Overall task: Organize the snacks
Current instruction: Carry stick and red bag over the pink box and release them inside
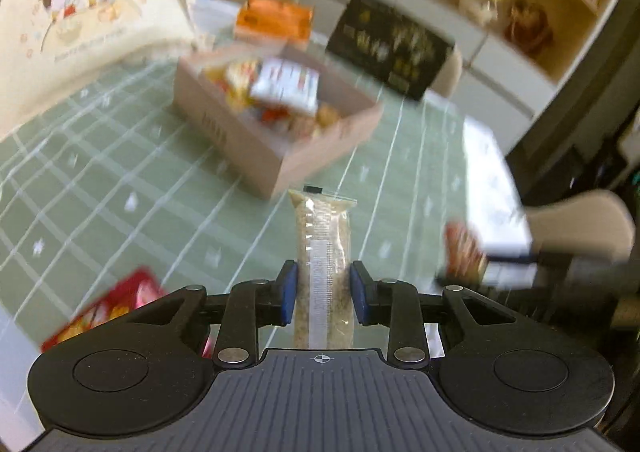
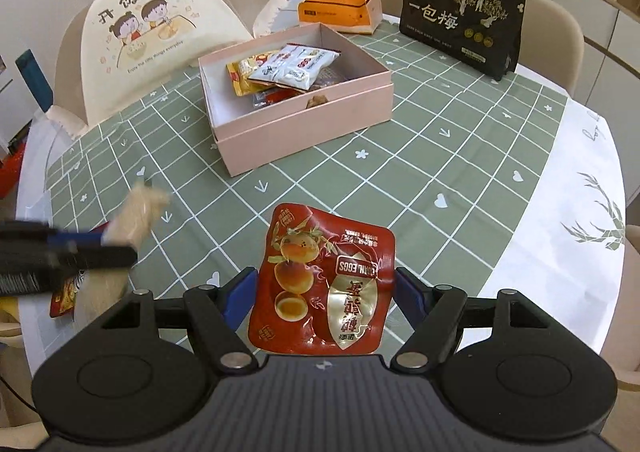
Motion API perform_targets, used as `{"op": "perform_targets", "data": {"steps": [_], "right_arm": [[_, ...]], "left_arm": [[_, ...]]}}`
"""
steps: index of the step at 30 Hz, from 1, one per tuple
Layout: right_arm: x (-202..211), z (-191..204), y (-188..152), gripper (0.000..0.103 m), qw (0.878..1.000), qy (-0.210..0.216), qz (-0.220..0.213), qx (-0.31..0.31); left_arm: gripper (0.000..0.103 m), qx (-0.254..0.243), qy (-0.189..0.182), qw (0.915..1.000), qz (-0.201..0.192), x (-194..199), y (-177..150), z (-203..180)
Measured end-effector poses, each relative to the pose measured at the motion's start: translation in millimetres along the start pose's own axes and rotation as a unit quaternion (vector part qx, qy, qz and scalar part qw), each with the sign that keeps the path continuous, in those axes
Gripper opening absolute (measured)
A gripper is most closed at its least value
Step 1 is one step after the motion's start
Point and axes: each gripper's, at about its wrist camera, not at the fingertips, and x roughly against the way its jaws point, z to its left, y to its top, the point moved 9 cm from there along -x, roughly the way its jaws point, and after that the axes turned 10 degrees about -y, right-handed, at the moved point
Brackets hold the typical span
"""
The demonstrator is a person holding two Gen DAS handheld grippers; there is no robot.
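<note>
My left gripper (image 1: 323,292) is shut on a long clear-wrapped beige snack bar (image 1: 322,252) and holds it above the table, short of the pink box (image 1: 256,139). It shows blurred in the right wrist view (image 2: 100,242), with the bar (image 2: 138,215) at the left. My right gripper (image 2: 325,294) is shut on a red quail egg pouch (image 2: 320,284), held above the green checked tablecloth (image 2: 440,171). The open pink box (image 2: 304,131) ahead holds several snack packets (image 2: 294,69).
A black plum bag (image 2: 462,17) and an orange carton (image 2: 340,9) stand behind the box. A chair with a cartoon cover (image 2: 156,27) is at the far left. A red snack pack (image 1: 104,312) lies near the left table edge.
</note>
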Motion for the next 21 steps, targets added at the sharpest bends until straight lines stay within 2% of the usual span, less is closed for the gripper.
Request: {"op": "perform_targets", "data": {"steps": [3,6,7,9,10,12,14,16,18,21], "right_arm": [[6.3,-4.2,1.7,0.074,1.0,0.006,-0.004,-0.004],[14.0,-6.4,2.7,0.074,1.0,0.006,-0.008,-0.006],[16.3,-7.0,2.8,0.074,1.0,0.004,-0.01,-0.008],[20.1,-7.8,3.1,0.074,1.0,-0.004,-0.011,-0.014],[21.7,-8.5,3.4,0.074,1.0,-0.013,-0.01,-0.017],[27.5,-10.1,3.5,0.074,0.999,-0.03,-0.006,-0.03],[35.2,-8.3,4.3,0.074,0.999,-0.029,-0.008,-0.024],[40.6,-7.8,7.5,0.074,0.999,-0.043,-0.012,-0.005],[43.1,-6.8,17.2,0.074,0.999,-0.045,-0.009,-0.003],[44.8,4.3,46.5,0.073,1.0,-0.017,-0.017,-0.004]], "left_arm": [[0.033,-0.014,0.001,0.9985,-0.052,2.3,56.4,-12.9],[0.034,-0.033,-0.007,0.9916,-0.125,-1.1,124.1,-19.7],[0.038,-0.042,-0.004,0.9896,-0.138,-10.2,141.0,-16.2],[0.034,-0.046,0.016,0.9909,-0.125,-35.4,161.6,1.2],[0.034,-0.026,0.017,0.9921,-0.121,-43.5,165.8,12.1],[0.034,0.006,-0.018,0.99,-0.139,-38.7,164.5,24.0],[0.034,0.005,-0.026,0.9882,-0.151,-24.2,151.9,32.1],[0.034,-0.003,-0.025,0.9921,-0.123,-16.1,127.7,46.9],[0.034,-0.015,-0.01,0.9965,-0.082,-12.1,98.9,68.2],[0.034,-0.008,0.049,0.9982,-0.032,-4.9,54.8,106.7]]}}
